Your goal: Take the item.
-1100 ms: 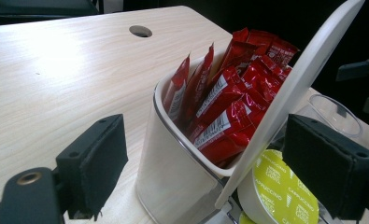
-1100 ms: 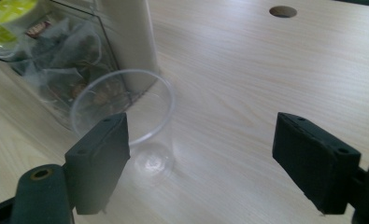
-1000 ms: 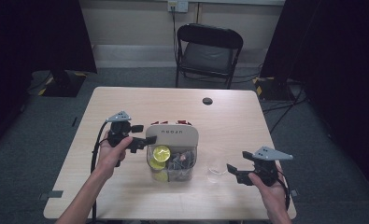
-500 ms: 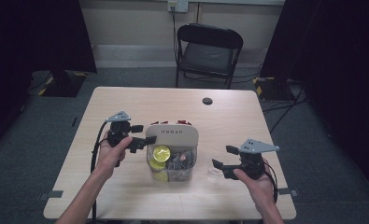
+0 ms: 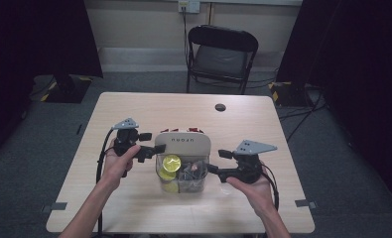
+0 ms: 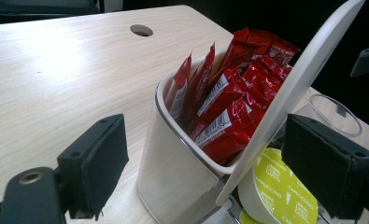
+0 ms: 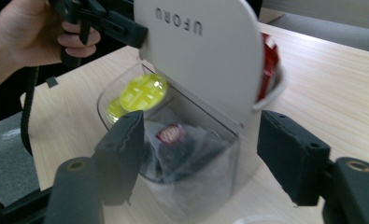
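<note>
left gripper [image 5: 151,147], jaws wide, props the organizer's lid [image 5: 183,144] up at table centre. right gripper [image 5: 214,161], spread and empty, nears the clear compartment [image 7: 182,154]; likely reaching for a dark packet [image 7: 173,140] next.

The middle of the table [image 5: 134,208] is taken up by the container [image 5: 182,163], whose tilted white lid [image 7: 205,51] stands over the clear front compartment [image 7: 191,158] and narrows access from above. The left gripper [image 5: 151,147] is placed against the lid's left edge and the right gripper [image 5: 214,162] just beside the container's right side. Bare tabletop is left along the far edge, near the cable hole [image 5: 220,107], and along the near edge.
</note>
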`<state>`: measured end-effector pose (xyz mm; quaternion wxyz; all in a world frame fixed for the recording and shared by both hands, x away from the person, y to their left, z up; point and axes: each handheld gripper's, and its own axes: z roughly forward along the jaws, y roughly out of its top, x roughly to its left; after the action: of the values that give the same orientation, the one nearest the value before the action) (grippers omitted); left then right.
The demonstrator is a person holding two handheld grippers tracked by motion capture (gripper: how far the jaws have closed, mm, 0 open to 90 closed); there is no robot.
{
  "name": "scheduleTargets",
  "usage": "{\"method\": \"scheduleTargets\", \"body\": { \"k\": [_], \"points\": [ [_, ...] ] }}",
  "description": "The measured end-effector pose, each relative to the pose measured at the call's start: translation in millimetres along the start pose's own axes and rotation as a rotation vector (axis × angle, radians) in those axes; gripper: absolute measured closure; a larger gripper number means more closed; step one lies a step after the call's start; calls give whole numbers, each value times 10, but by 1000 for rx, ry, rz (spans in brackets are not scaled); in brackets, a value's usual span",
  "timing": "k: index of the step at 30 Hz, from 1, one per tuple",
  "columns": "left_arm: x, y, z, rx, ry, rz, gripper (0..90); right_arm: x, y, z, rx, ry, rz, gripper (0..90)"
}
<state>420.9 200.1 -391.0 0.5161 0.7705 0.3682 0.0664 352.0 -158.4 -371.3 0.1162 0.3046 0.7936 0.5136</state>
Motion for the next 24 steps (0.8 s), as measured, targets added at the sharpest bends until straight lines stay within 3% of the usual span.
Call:
{"method": "scheduleTargets", "body": {
  "k": [5,11,18,24],
  "points": [
    [3,-2,-4,-2,1,-2,142,36,58,144,7,47,-6,392],
    [3,-6,9,-2,-2,-7,136,60,76,316,38,98,-18,525],
    [-4,-11,19,8,4,5,139,14,2,531,84,127,-4,555],
    [-14,-16,41,16,4,15,141,-7,-60,585,114,128,-1,568]
  ]
}}
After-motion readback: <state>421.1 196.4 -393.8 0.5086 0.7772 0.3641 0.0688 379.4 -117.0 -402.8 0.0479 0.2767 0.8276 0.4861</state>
